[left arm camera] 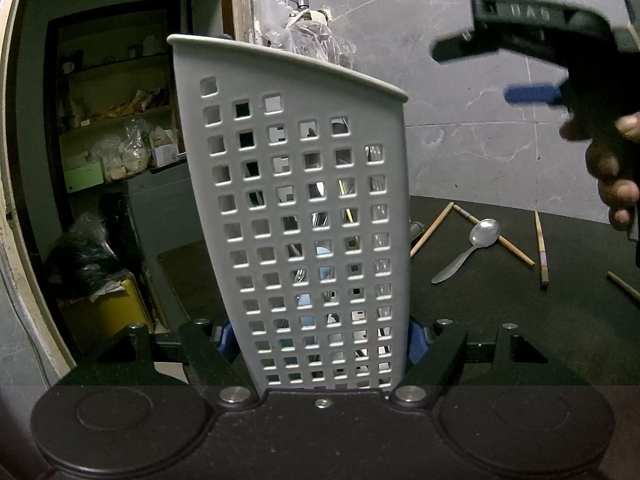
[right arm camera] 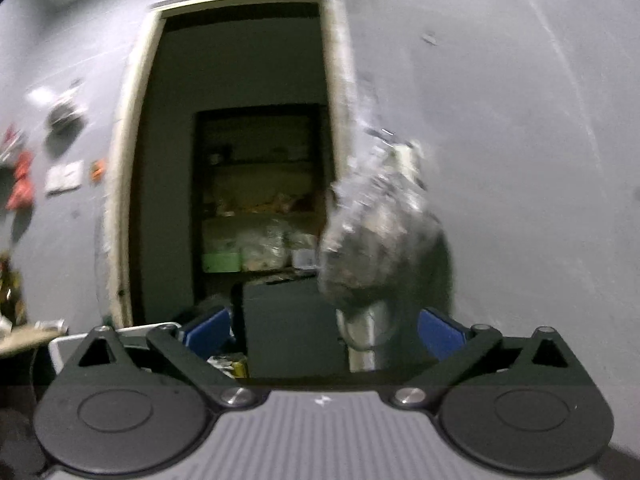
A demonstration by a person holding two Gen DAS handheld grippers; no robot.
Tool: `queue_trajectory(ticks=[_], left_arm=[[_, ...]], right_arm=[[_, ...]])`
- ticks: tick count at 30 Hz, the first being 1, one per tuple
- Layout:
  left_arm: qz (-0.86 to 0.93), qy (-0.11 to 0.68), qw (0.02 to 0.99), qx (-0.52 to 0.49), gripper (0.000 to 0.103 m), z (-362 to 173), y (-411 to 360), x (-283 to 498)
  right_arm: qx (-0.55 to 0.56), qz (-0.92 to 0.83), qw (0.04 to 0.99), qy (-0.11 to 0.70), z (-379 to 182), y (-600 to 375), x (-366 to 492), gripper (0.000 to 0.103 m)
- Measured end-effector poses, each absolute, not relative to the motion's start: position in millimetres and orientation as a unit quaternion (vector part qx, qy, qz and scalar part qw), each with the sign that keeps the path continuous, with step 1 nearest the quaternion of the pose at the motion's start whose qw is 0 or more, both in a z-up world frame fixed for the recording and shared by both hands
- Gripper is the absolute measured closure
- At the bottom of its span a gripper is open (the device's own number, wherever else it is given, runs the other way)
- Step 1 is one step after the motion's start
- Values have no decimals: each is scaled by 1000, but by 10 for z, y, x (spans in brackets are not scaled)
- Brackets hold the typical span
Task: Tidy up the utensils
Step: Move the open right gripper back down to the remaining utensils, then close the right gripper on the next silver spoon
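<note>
Left gripper [left arm camera: 320, 338]: clamped on the grey perforated utensil holder [left arm camera: 304, 216], blue pads [left arm camera: 418, 344] pressed against its two side walls low down. Holder upright, leaning a little, filling the middle of the left wrist view; glints of metal and something pale blue visible through the square holes, contents otherwise hard to make out.

Right gripper [right arm camera: 324, 334]: spread wide, blue pads [right arm camera: 440, 334] far apart, nothing pinched between them. Seen also from the left wrist view, up at the right edge, blurred, carried by a hand [left arm camera: 612, 168] above the table.

On the dark table [left arm camera: 500, 312], beyond and right of the holder: one metal spoon [left arm camera: 472, 248] lying bowl away, several wooden chopsticks [left arm camera: 540, 248] scattered around it, one crossing just behind the spoon's bowl, the rest apart from each other.

Further out: grey marble-patterned wall [left arm camera: 460, 80], a clear plastic bag [left arm camera: 308, 32] hanging behind the holder's rim, a dark doorway [right arm camera: 240, 160] with cluttered shelves [left arm camera: 120, 120] inside. Right wrist view smeared by blur throughout.
</note>
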State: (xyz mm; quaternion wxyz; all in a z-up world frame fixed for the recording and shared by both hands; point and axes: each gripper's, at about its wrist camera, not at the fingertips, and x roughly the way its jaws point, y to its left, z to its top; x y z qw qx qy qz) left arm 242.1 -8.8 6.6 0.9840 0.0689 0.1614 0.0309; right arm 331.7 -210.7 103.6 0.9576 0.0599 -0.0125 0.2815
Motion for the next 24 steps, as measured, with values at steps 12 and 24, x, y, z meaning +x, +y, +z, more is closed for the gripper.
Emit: queue_trajectory(ticks=[12,24], left_arm=[[34,157,984,75,26,42,-107,2420],[39,155,984,78,26,16,-166,2424]], right_arm=[[217,213,945,120,678,-2662,4047,0],[286,212,908,219,277,-2770,4413,0]])
